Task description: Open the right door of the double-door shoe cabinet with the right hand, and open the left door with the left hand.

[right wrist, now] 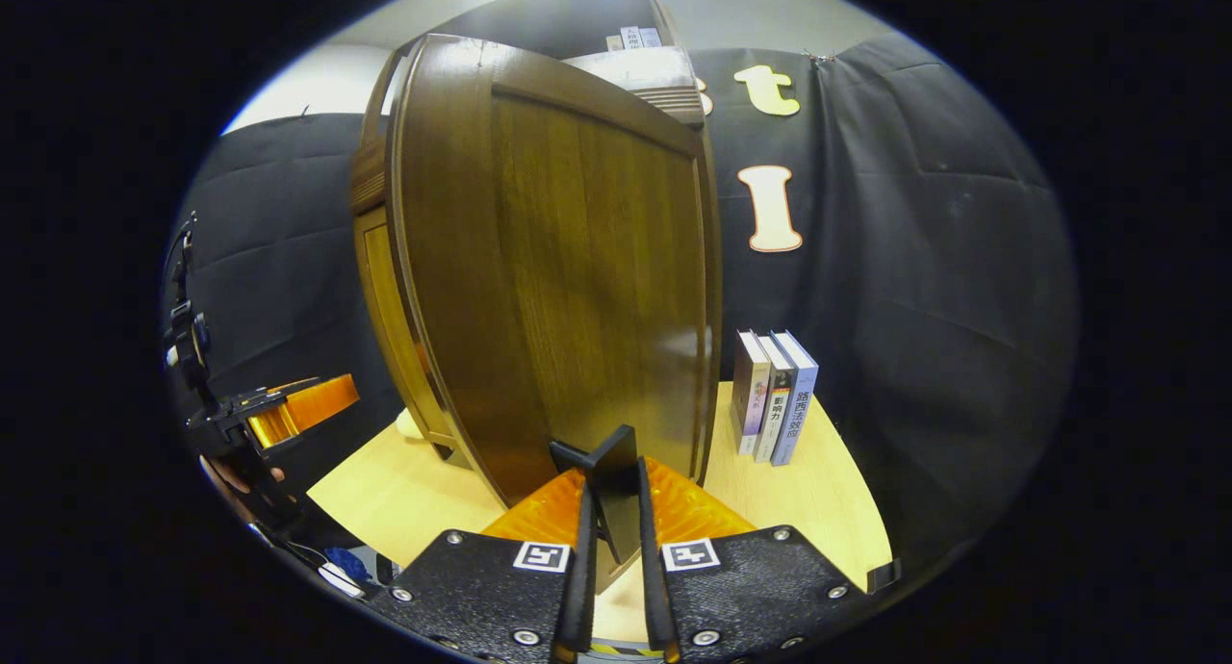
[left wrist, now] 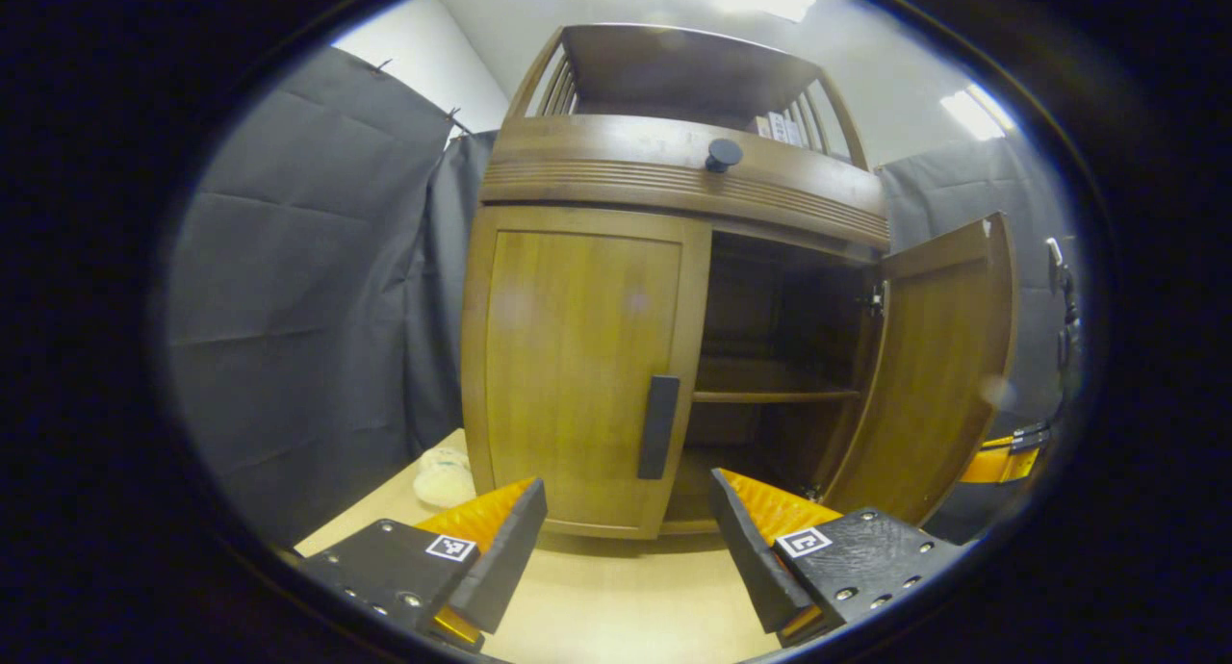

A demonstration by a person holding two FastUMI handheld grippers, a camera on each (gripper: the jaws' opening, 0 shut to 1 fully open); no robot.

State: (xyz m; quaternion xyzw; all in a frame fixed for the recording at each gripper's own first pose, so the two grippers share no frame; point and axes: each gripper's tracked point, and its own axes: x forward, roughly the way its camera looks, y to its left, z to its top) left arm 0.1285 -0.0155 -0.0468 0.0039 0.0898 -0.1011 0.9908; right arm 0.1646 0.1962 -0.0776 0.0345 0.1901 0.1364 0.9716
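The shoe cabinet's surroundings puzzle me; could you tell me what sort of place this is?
Probably a staged recording booth, not a home: the wooden shoe cabinet stands on a light tabletop, dark cloth hangs all round, and three books stand beside it.

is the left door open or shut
Shut. In the left gripper view the left door sits flush in the cabinet frame, its handle untouched, while the right door stands swung out.

Cabinet [left wrist: 674,289] on table [left wrist: 616,597]; books [right wrist: 773,395] beside open right door [right wrist: 568,289]; left door [left wrist: 577,366] shut.
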